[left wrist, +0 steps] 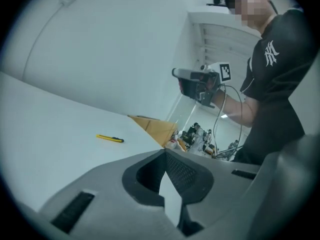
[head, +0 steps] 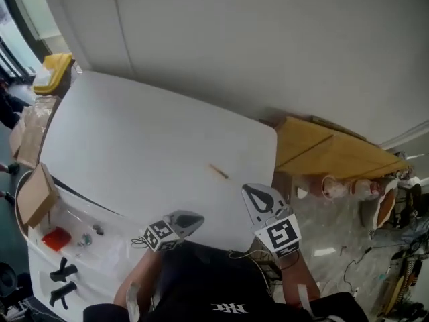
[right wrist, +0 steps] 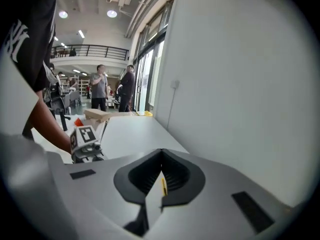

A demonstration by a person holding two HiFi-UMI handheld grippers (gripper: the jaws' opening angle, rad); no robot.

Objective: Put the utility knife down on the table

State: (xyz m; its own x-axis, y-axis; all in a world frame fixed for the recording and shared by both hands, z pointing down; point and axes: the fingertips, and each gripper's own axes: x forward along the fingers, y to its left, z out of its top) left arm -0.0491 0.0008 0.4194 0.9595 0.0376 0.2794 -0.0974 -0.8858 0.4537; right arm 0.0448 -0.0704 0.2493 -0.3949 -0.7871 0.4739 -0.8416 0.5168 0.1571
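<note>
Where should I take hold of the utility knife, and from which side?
Probably the yellow middle of the utility knife, closing across its narrow width and coming down from above: it lies flat on the table, long and thin, nothing touching it.

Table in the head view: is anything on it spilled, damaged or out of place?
Nothing stands out. The utility knife lies flat on the white table, clear of the left gripper and the right gripper. A cardboard box sits near the table's left edge.
</note>
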